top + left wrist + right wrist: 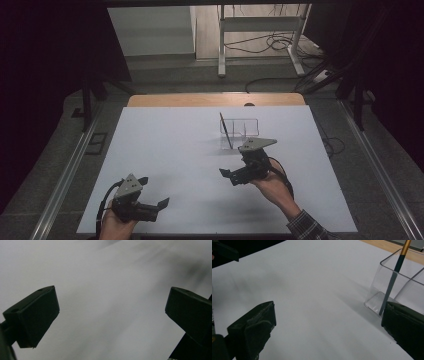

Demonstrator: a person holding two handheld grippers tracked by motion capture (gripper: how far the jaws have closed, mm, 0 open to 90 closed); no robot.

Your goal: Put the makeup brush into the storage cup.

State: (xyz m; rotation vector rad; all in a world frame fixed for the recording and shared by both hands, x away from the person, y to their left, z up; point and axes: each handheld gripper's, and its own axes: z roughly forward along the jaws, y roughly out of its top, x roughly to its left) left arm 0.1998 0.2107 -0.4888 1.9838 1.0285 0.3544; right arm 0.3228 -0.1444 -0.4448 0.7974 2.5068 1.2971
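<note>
A clear plastic organiser [245,129] with several compartments stands right of the table's middle. A dark pencil [226,131] leans in its left compartment. In the right gripper view the organiser [384,275] sits at the far right, and the pencil [394,277] has a gold band near its top. My right gripper [227,176] is open and empty just in front of the organiser, pointing left; its jaws stand wide apart in its own view [328,307]. My left gripper [153,191] hovers open and empty at the near left corner, over bare white surface [111,297].
A white sheet [170,150] covers the table, with a wooden strip [210,100] showing at the far edge. Beyond the table stand a metal frame [260,30] and floor cables [280,42]. Dark curtains close in both sides.
</note>
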